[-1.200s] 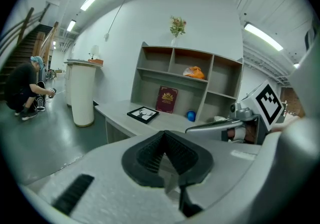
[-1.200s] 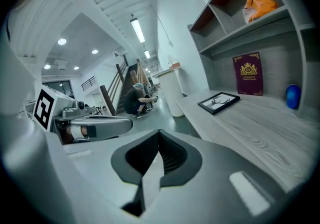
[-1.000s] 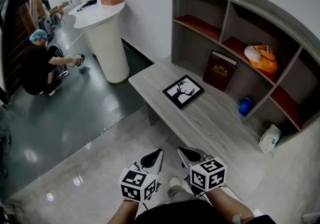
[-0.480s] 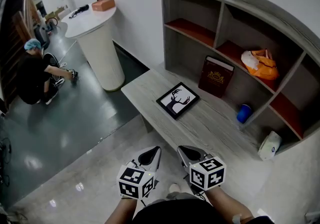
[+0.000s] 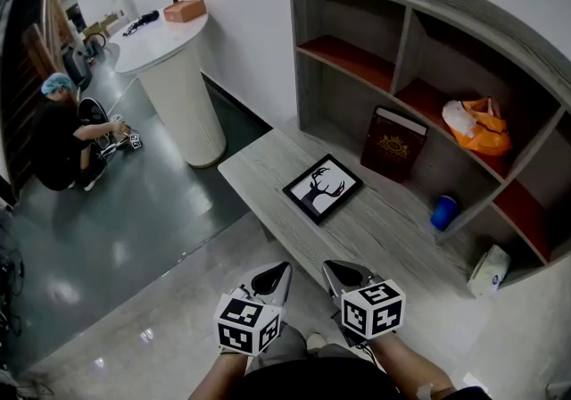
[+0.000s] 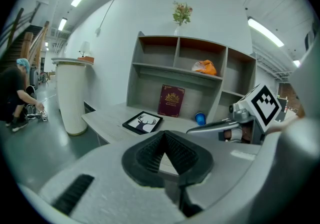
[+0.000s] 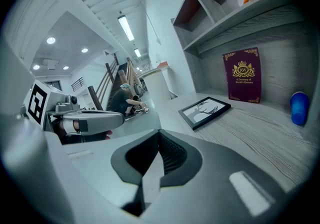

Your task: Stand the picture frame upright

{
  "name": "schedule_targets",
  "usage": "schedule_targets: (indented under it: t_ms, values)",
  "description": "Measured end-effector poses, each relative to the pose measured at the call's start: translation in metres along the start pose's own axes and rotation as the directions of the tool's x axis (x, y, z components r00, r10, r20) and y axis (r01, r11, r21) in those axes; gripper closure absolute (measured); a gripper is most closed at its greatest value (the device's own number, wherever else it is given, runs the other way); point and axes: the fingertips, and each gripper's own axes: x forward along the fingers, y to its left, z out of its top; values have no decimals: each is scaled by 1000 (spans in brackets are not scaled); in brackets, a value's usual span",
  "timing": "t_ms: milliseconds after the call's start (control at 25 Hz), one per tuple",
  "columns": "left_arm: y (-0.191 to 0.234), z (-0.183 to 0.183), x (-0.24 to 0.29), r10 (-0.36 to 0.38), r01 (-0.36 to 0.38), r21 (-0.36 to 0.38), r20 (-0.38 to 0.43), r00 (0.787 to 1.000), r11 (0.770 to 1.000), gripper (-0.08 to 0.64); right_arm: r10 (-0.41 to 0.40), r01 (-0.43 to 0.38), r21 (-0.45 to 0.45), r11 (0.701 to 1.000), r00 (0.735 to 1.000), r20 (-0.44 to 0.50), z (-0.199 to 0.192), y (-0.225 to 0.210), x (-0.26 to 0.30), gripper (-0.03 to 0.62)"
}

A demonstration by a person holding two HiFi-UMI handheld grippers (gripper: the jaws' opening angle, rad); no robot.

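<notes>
Frame [image 5: 322, 188] is lying flat on the desk [image 5: 259, 164], well ahead of the fingers, one corner pointing back at them, long sides running slantwise. Left gripper [image 5: 272, 280] and right gripper [image 5: 344, 278] are hanging empty, jaws pressed together; the right is sitting slightly nearer.
</notes>
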Motion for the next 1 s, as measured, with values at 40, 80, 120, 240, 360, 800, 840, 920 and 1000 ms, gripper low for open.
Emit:
schedule_targets:
  t_ms: [40,80,120,240,360,800,840,920,1000]
  values:
    - [2,1,3,-5,5,-2,-4,1000,1000,563,-6,6,1,1000,1000,1,2,-3,2,592]
    - [4,2,7,-14,14,-5,-9,1000,1000,563,-12,12,3,1000,1000,4,5,-5,4,592]
    - [5,2,10,-27,27,-8,-14,1000,1000,563,-20,20,7,1000,1000,6,7,-8,6,592]
    - [10,6,22,-54,54,-4,-23,998,999,563,-48,48,14,999,999,6,13,-18,12,592]
    - [23,13,37,-68,69,33,-38,997,997,562,-80,80,29,996,997,14,22,-29,25,592]
    - [89,49,82,-161,167,80,-76,984,983,561,-217,215,82,973,976,11,57,-52,81,592]
    - [95,51,86,-171,177,80,-80,982,981,562,-230,228,86,970,973,9,59,-54,86,591]
    - [106,53,92,-189,197,82,-94,977,977,561,-251,249,102,963,968,5,63,-56,95,592]
    - [117,56,99,-206,217,89,-110,972,972,562,-272,270,117,956,962,2,67,-58,105,592]
